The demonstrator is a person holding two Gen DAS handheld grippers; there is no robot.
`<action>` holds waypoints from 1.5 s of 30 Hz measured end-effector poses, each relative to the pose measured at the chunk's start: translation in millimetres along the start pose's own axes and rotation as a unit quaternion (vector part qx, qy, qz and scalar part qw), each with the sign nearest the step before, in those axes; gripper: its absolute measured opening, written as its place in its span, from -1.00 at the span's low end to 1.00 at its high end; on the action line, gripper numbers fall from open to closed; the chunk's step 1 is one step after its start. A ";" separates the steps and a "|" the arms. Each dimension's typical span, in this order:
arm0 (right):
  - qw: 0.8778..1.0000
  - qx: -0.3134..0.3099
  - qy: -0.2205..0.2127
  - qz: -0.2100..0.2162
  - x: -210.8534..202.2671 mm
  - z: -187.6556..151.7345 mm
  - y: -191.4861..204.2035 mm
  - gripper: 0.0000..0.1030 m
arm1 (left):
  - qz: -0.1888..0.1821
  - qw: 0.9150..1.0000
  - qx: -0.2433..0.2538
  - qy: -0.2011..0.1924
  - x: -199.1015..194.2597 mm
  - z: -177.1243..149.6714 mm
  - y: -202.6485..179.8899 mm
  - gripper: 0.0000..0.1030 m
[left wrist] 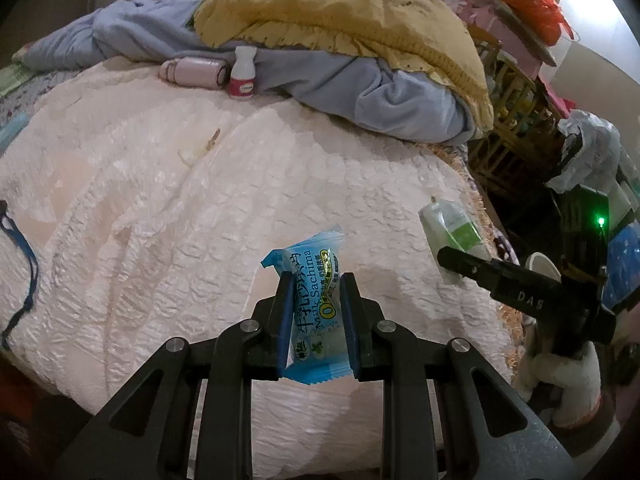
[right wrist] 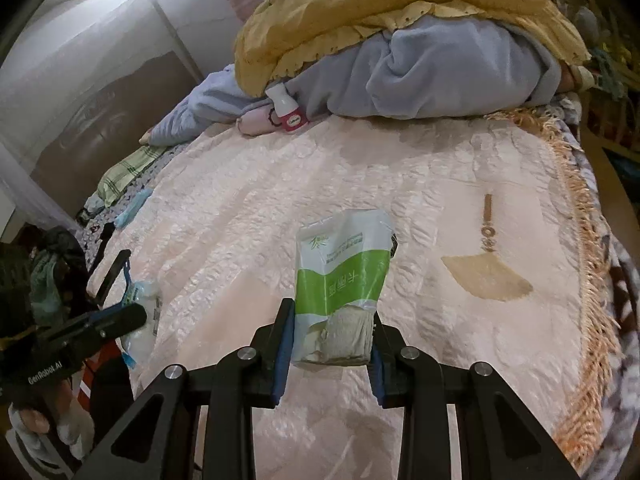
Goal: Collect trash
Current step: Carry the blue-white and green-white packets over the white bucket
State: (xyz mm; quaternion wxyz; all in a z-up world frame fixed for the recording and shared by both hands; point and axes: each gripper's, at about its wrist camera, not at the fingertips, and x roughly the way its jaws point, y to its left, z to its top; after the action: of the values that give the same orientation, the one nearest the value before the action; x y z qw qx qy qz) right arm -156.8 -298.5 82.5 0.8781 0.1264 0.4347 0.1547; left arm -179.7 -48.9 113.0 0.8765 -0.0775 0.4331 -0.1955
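Gripping trash in both claws above the pink bedspread (left wrist: 160,200) — we are holding a blue snack wrapper (left wrist: 316,304) in the left gripper (left wrist: 316,320), a green-and-white tissue pack (right wrist: 340,280) in the right gripper (right wrist: 330,340).

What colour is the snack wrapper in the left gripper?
Light blue snack wrapper; clearest in the left wrist view.

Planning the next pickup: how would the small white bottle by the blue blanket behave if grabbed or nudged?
The small white bottle stands upright on the soft bedspread, so a nudge would probably tip it. Once down, its round body looks apt to roll. It seems stiff plastic, likely light.
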 end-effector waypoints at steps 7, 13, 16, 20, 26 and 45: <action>1.000 0.000 -0.013 -0.004 -19.0 -14.5 -3.9 -0.41 | -0.001 1.000 0.022 0.000 0.4 -2.5 -22.7 -0.60; 1.000 0.011 -0.022 -0.007 -36.2 -25.4 -15.6 -0.41 | -0.008 0.999 0.039 0.002 6.4 -2.0 -43.0 -0.60; 0.999 0.018 -0.035 -0.012 -50.4 -29.6 -21.5 -0.41 | -0.014 0.999 0.052 0.004 11.7 -1.0 -57.8 -0.60; 0.998 0.026 -0.050 -0.028 -70.0 -34.8 -31.5 -0.41 | -0.029 0.997 0.077 0.008 21.4 2.6 -84.4 -0.60; 0.995 0.055 -0.069 -0.045 -95.9 -45.8 -55.3 -0.41 | -0.055 0.992 0.115 0.021 39.6 5.1 -126.5 -0.61; 0.986 0.110 -0.100 -0.077 -149.4 -69.1 -111.8 -0.40 | -0.087 0.979 0.183 0.038 71.7 -0.3 -205.3 -0.61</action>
State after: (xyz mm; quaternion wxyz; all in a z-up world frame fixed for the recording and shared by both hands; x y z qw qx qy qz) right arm -280.0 -452.4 110.0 0.9072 0.2033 0.3677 0.0241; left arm -197.2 -265.5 123.2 0.8381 0.0540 0.4151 -0.3498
